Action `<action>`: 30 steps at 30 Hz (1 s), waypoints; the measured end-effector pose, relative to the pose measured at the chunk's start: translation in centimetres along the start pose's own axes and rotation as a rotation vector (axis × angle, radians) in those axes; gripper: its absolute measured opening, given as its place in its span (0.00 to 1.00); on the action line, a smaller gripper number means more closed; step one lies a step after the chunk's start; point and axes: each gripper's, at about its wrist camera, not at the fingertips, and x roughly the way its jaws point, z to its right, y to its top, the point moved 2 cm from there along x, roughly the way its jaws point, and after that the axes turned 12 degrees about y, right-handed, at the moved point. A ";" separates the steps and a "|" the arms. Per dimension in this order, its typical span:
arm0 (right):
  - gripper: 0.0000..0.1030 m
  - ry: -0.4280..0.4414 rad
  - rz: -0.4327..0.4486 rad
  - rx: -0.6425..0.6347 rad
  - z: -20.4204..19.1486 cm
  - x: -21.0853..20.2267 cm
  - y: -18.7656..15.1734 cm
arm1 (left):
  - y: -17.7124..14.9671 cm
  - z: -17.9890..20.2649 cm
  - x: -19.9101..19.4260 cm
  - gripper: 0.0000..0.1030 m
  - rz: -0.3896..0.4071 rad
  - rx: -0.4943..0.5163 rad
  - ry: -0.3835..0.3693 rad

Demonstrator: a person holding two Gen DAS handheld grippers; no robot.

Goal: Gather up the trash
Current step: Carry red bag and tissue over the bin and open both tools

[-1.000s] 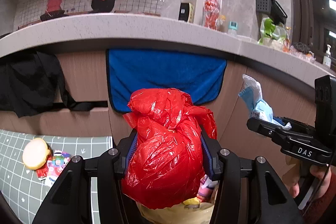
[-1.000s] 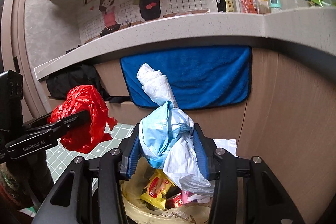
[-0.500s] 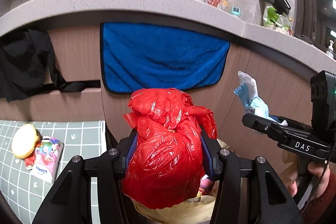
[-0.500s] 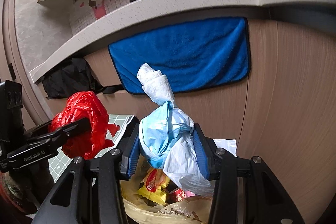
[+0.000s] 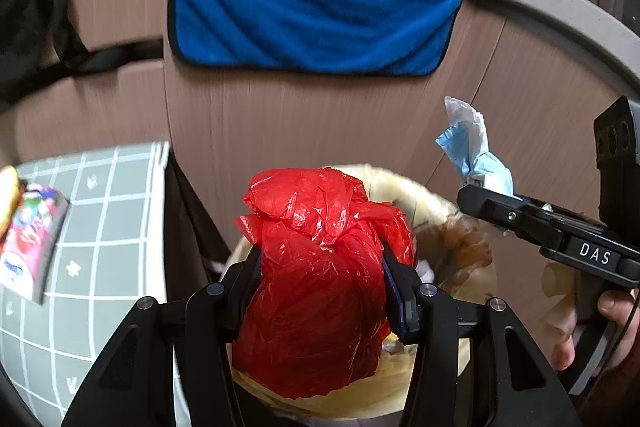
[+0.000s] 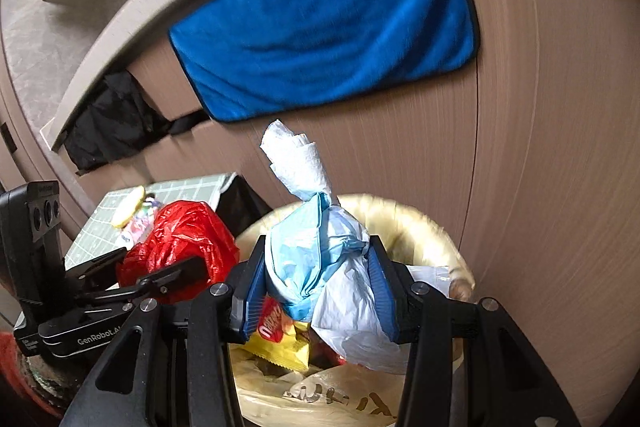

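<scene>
Jaws of both grippers clamped: left gripper [image 5: 320,283] on red bag [image 5: 320,283], right gripper [image 6: 320,287] on blue-white bag [image 6: 320,267]. Both hang over bin [image 6: 432,227], lined, with wrappers inside. Neither dropped yet. Packets [image 5: 28,235] remain on tabletop [image 5: 112,211], 9 o'clock of bin.

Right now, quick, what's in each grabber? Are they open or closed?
Left gripper: closed on the red plastic bag.
Right gripper: closed on the blue and white tissue wad.
</scene>
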 end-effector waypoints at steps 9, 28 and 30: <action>0.42 0.001 -0.081 0.083 2.5 2.8 -2.0 | -0.4 0.0 2.1 0.51 -0.058 -0.007 -0.013; 0.44 -0.046 -0.095 0.064 2.7 3.6 -2.7 | 0.2 0.4 2.7 0.51 -0.073 -0.039 -0.106; 0.45 -0.046 -0.096 0.064 2.7 3.5 -2.8 | 0.3 0.4 2.8 0.51 -0.074 -0.039 -0.113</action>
